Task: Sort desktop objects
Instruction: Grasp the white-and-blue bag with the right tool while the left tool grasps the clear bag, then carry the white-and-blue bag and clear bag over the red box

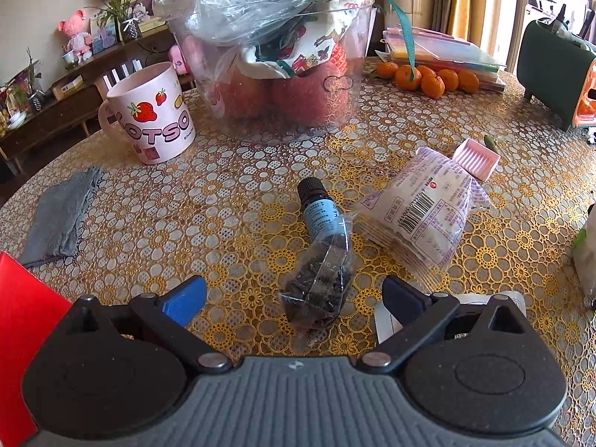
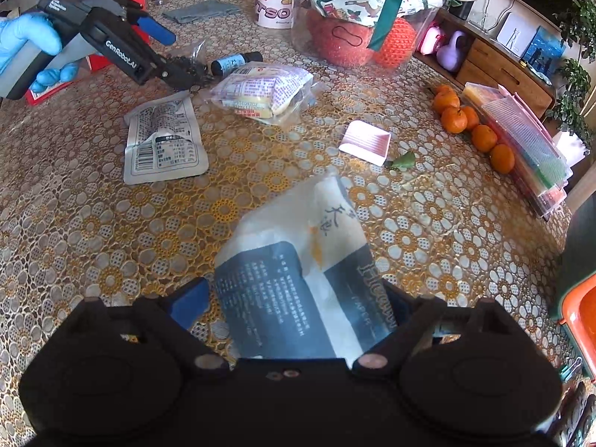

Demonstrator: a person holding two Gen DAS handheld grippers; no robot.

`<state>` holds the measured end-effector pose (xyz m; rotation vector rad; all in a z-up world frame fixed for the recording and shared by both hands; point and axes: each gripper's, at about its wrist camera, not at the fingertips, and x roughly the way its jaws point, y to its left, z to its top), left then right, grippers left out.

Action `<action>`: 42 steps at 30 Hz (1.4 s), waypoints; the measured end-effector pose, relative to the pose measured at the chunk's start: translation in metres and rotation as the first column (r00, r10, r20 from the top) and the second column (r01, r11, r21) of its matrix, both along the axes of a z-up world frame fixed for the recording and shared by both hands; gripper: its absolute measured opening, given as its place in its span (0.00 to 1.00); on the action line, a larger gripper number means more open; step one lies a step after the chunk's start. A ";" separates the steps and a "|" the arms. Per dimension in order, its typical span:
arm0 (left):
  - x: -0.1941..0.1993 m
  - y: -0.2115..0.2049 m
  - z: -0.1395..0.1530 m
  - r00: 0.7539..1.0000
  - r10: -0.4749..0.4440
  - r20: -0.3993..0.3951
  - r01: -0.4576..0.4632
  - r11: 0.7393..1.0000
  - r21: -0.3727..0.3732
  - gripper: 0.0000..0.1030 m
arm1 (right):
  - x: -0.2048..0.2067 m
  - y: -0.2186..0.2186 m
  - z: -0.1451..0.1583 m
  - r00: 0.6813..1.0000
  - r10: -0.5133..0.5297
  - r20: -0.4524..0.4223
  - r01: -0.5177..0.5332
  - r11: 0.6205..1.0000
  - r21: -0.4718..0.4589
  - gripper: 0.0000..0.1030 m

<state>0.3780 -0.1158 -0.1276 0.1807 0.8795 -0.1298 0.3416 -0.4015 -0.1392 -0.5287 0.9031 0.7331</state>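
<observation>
While the left gripper [image 1: 294,296] hangs spread over the tea bag [image 1: 318,279], which lies on the table [image 1: 149,223] against the bottle [image 1: 316,205], it should drop lower before closing. The right gripper [image 2: 298,298] pinches a tissue pack [image 2: 298,272].

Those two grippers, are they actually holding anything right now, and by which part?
The right gripper clamps a white and dark paper packet by its near end. The left gripper is open around a small clear bag of dark bits, holding nothing.
</observation>
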 end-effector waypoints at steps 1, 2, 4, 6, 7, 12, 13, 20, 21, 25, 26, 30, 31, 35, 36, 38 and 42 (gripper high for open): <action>0.001 0.000 0.000 1.000 0.000 0.000 0.000 1.000 -0.002 0.96 | 0.000 -0.001 0.000 1.000 -0.010 -0.008 0.010 1.000 0.009 0.89; 0.001 0.000 0.000 1.000 -0.003 -0.002 0.003 1.000 -0.005 0.94 | -0.001 -0.002 0.000 1.000 -0.015 -0.008 0.015 1.000 0.012 0.88; 0.001 -0.001 0.000 1.000 -0.009 -0.005 0.009 1.000 -0.012 0.89 | -0.002 -0.003 0.001 1.000 -0.019 -0.006 0.019 1.000 0.018 0.87; 0.001 -0.001 -0.001 1.000 -0.013 -0.014 0.012 1.000 -0.020 0.83 | -0.004 -0.003 0.001 1.000 -0.024 -0.008 0.024 0.999 0.021 0.80; 0.002 -0.001 -0.002 1.000 -0.013 -0.022 0.013 1.000 -0.022 0.77 | -0.005 -0.004 0.001 1.000 -0.025 -0.015 0.026 0.999 0.028 0.79; 0.002 0.000 -0.003 0.999 -0.004 -0.049 0.002 0.999 -0.043 0.57 | -0.011 -0.004 0.002 0.999 -0.031 -0.026 0.032 0.998 0.048 0.72; 0.002 0.001 -0.003 0.999 -0.006 -0.050 0.004 0.999 -0.047 0.53 | -0.012 -0.004 0.002 0.999 -0.034 -0.030 0.036 0.998 0.051 0.71; -0.002 -0.001 0.001 0.999 -0.009 -0.046 0.008 1.000 -0.025 0.40 | -0.019 -0.004 0.004 0.994 -0.104 -0.039 0.107 0.991 0.084 0.58; -0.002 -0.002 0.002 0.999 -0.010 -0.048 0.009 1.000 -0.022 0.38 | -0.021 -0.004 0.004 0.992 -0.118 -0.035 0.120 0.989 0.083 0.56; -0.007 -0.003 0.006 0.999 -0.016 -0.046 0.015 1.000 -0.014 0.34 | -0.028 0.001 0.006 0.981 -0.193 -0.031 0.195 0.978 0.078 0.54; -0.009 -0.004 0.006 0.999 -0.017 -0.044 0.017 1.000 -0.012 0.34 | -0.030 0.002 0.006 0.978 -0.207 -0.033 0.209 0.975 0.081 0.54; -0.019 -0.003 0.011 0.999 -0.018 -0.037 0.018 1.000 -0.017 0.33 | -0.041 0.012 0.008 0.963 -0.266 -0.030 0.268 0.960 0.081 0.54; -0.022 -0.002 0.012 0.999 -0.017 -0.037 0.016 1.000 -0.022 0.33 | -0.044 0.014 0.008 0.961 -0.276 -0.027 0.277 0.957 0.080 0.54; -0.036 0.001 0.017 0.999 -0.017 -0.037 0.015 0.999 -0.038 0.33 | -0.055 0.025 0.011 0.943 -0.331 -0.011 0.331 0.941 0.065 0.50; -0.040 0.002 0.019 0.999 -0.017 -0.038 0.016 0.999 -0.043 0.33 | -0.057 0.026 0.012 0.937 -0.350 -0.014 0.350 0.934 0.064 0.49; -0.049 0.004 0.022 0.999 -0.020 -0.037 0.018 0.998 -0.056 0.33 | -0.061 0.029 0.015 0.926 -0.377 -0.014 0.377 0.923 0.071 0.46; -0.068 0.008 0.032 0.999 -0.023 -0.025 0.021 0.996 -0.085 0.33 | -0.071 0.035 0.025 0.911 -0.412 -0.012 0.412 0.908 0.081 0.43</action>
